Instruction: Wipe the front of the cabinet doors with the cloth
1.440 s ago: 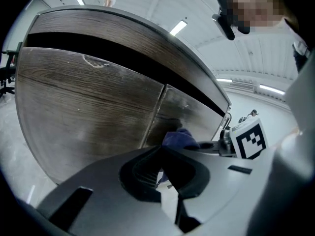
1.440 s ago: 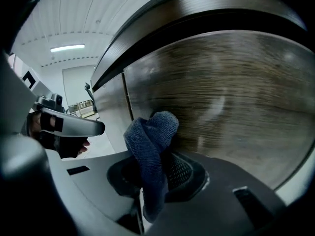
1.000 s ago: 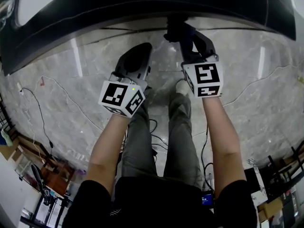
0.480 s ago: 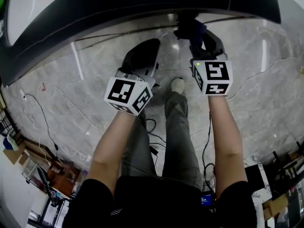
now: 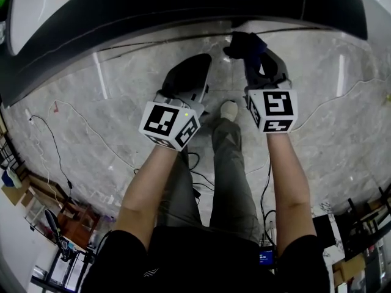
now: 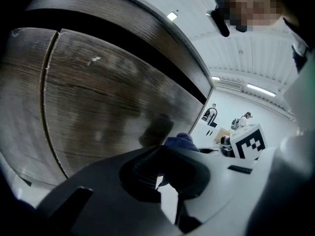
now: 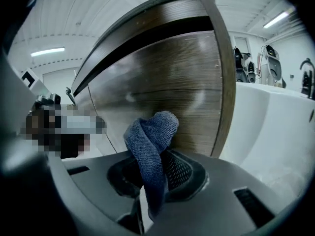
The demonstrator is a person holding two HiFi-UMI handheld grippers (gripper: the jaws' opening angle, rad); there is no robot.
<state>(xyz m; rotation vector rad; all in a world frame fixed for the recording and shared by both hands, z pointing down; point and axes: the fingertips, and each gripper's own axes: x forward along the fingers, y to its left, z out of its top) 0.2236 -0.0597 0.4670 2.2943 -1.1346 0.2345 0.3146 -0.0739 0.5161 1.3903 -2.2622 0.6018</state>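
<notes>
Cloth (image 7: pixel 150 132), blue knit, is pinched between the right gripper's (image 7: pixel 147 177) jaws, tip close to the brown wood-grain cabinet doors (image 7: pixel 167 82); contact unclear. Doors closed, inside not visible. Left gripper (image 6: pixel 165 173) alongside, jaws together, holding nothing.

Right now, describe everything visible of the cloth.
The cloth is a blue-grey knit fabric, folded into a rounded bunch. The right gripper is shut on its lower part, and the bunched end stands up past the jaws toward the dark wood-grain cabinet door. Whether it touches the door cannot be told.
</notes>
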